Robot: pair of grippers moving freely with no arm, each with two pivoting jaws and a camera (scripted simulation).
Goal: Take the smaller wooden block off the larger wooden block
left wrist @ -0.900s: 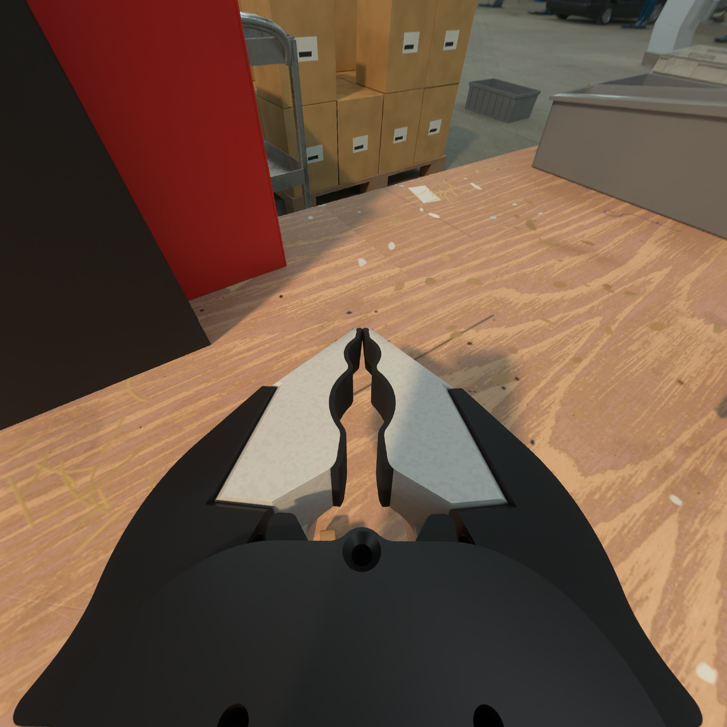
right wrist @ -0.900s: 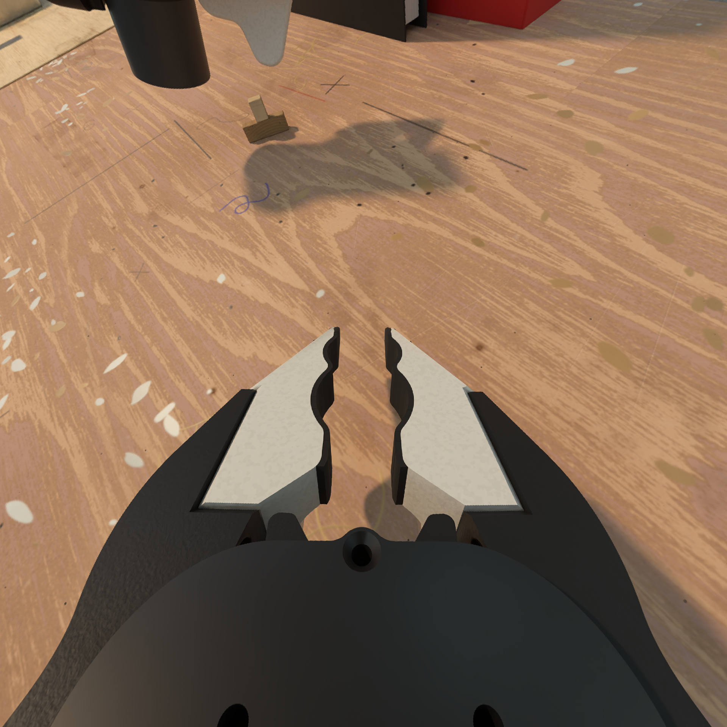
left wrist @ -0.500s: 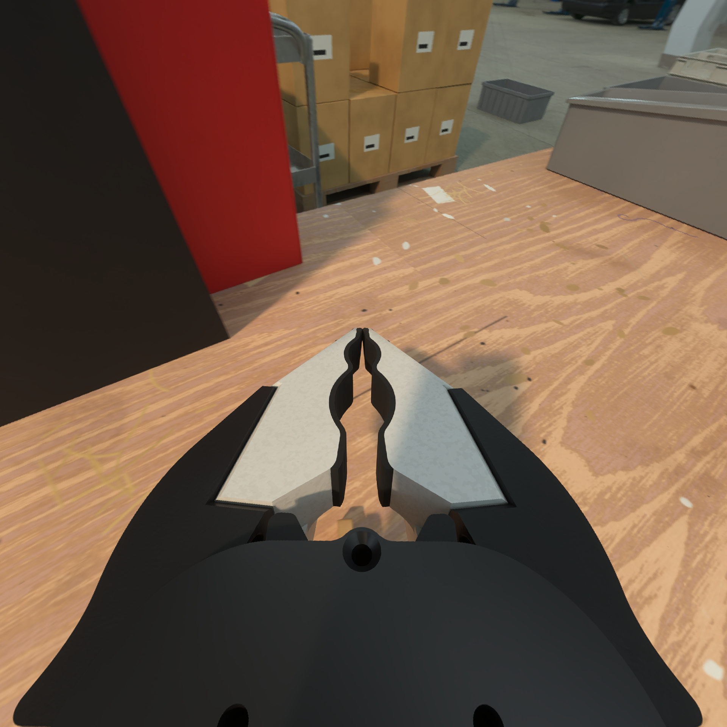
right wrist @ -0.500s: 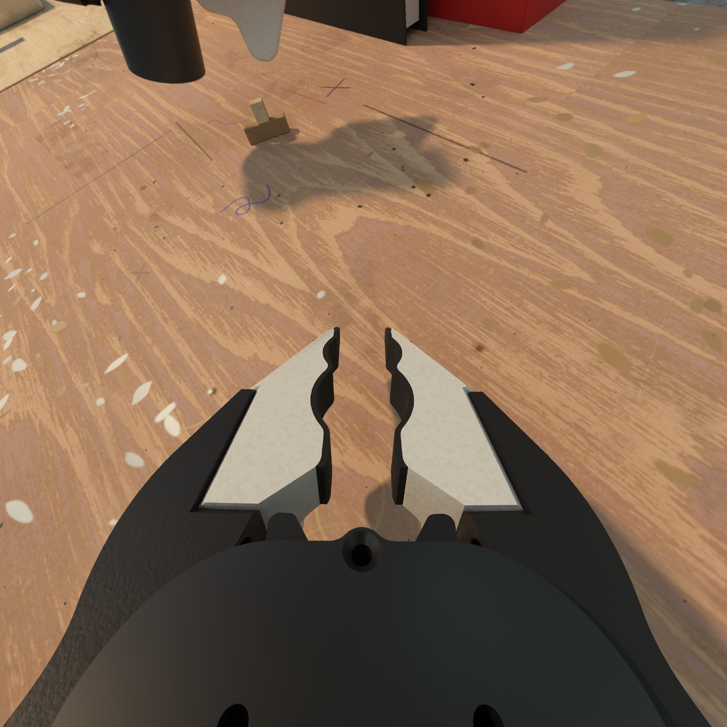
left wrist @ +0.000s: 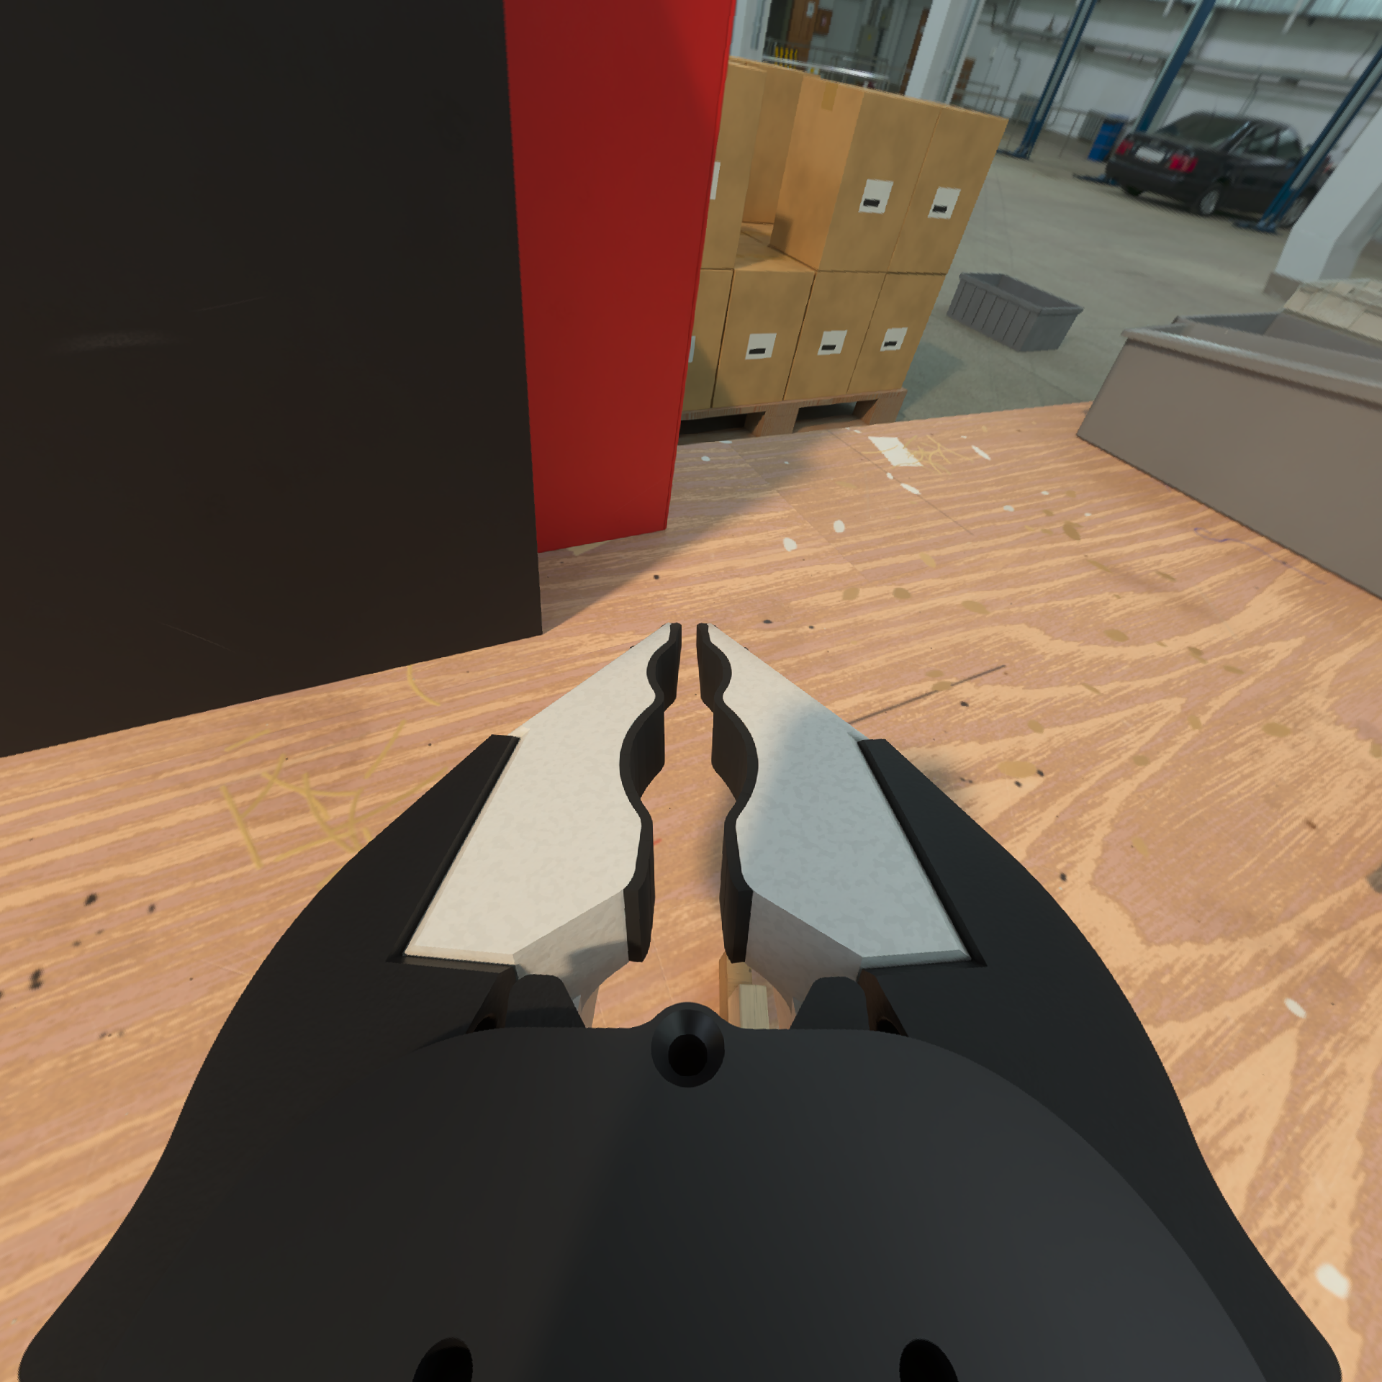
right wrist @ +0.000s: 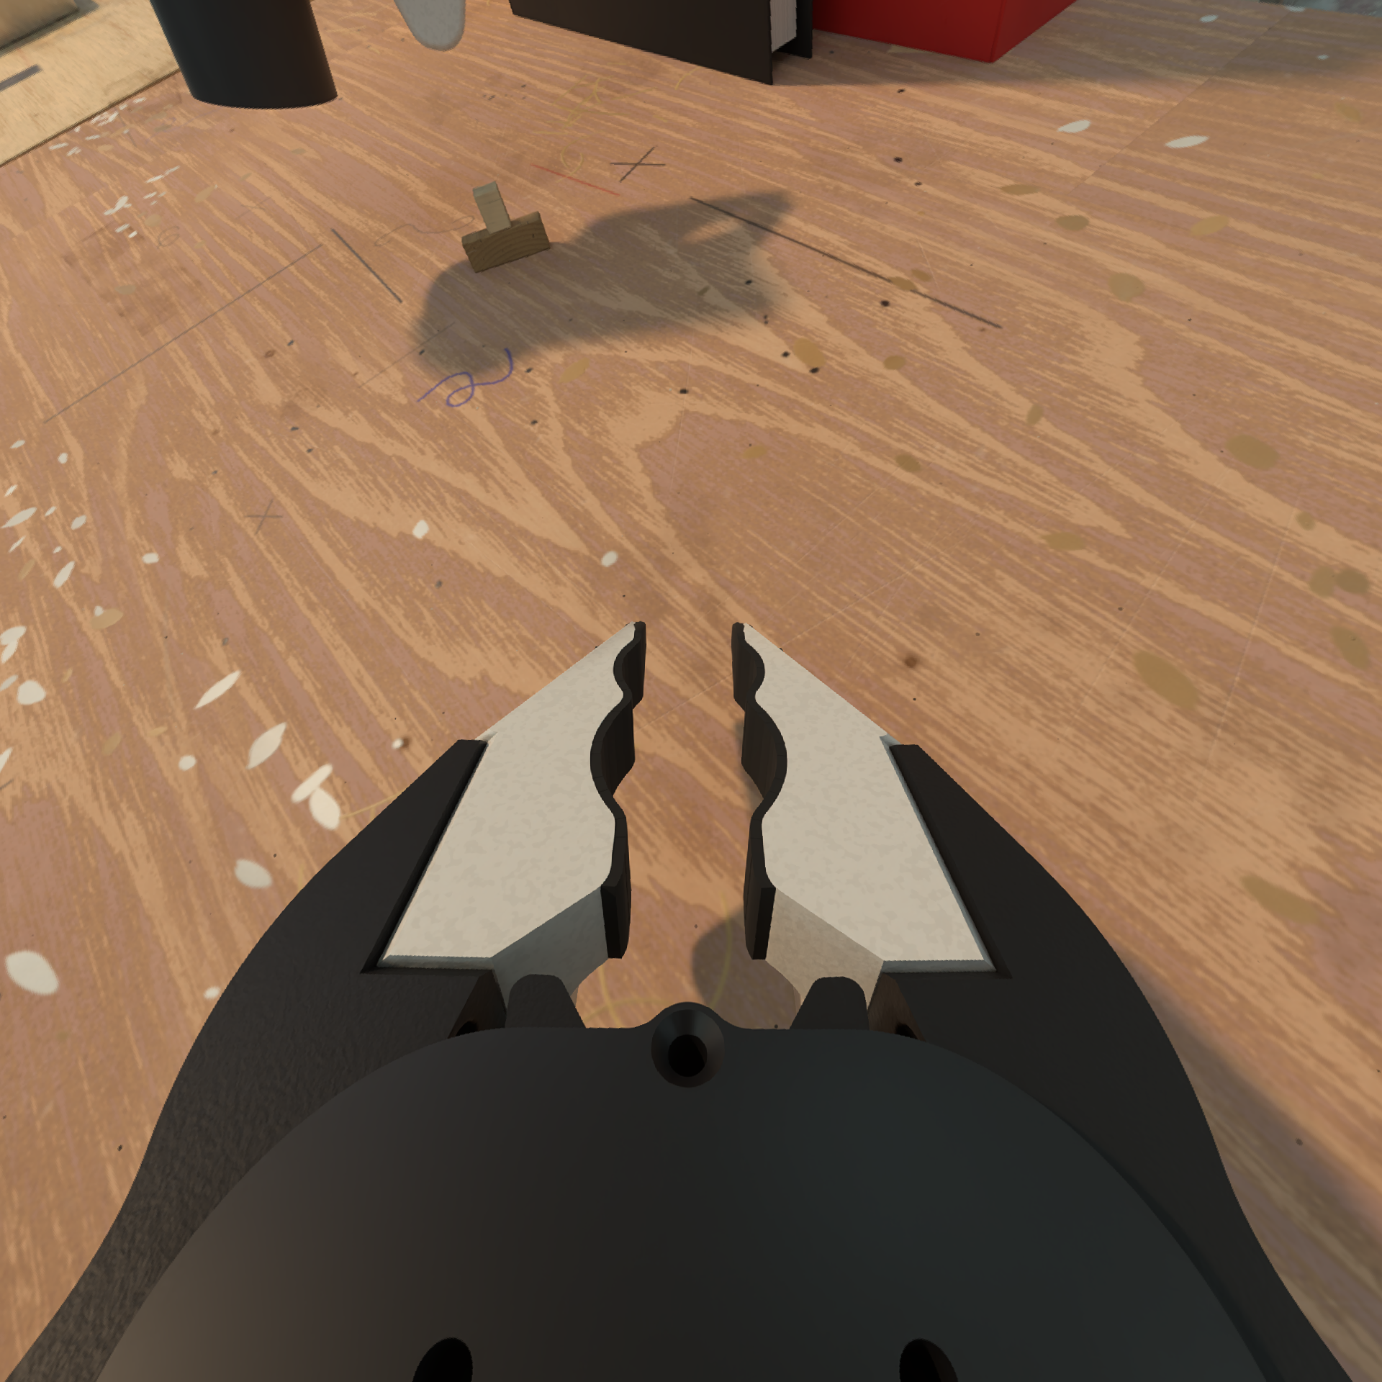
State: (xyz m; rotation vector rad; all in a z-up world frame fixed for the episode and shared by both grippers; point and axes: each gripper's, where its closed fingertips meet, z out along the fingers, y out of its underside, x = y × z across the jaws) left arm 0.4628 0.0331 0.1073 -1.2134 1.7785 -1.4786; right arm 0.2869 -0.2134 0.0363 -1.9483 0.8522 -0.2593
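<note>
In the right wrist view, the larger wooden block [right wrist: 516, 245] lies flat on the wooden table [right wrist: 972, 486], far ahead and to the left. The smaller wooden block [right wrist: 490, 203] stands upright on it. My right gripper [right wrist: 688, 636] is open and empty, low over the table and well short of the blocks. My left gripper [left wrist: 688, 636] has its jaws parted by a narrow gap and holds nothing. A sliver of pale wooden block [left wrist: 751, 1006] shows below its finger bases. It also shows in the right wrist view [right wrist: 247, 52], hanging above and left of the blocks.
A tall black box [left wrist: 262, 336] and a red box [left wrist: 613, 262] stand close ahead and to the left of the left gripper. A grey bin [left wrist: 1256, 449] sits at the table's far right. Cardboard boxes [left wrist: 837, 224] are stacked beyond the table edge.
My left gripper's jaws, shut before, have parted slightly. Its view has swung towards the black and red boxes. The right gripper and the blocks have not moved.
</note>
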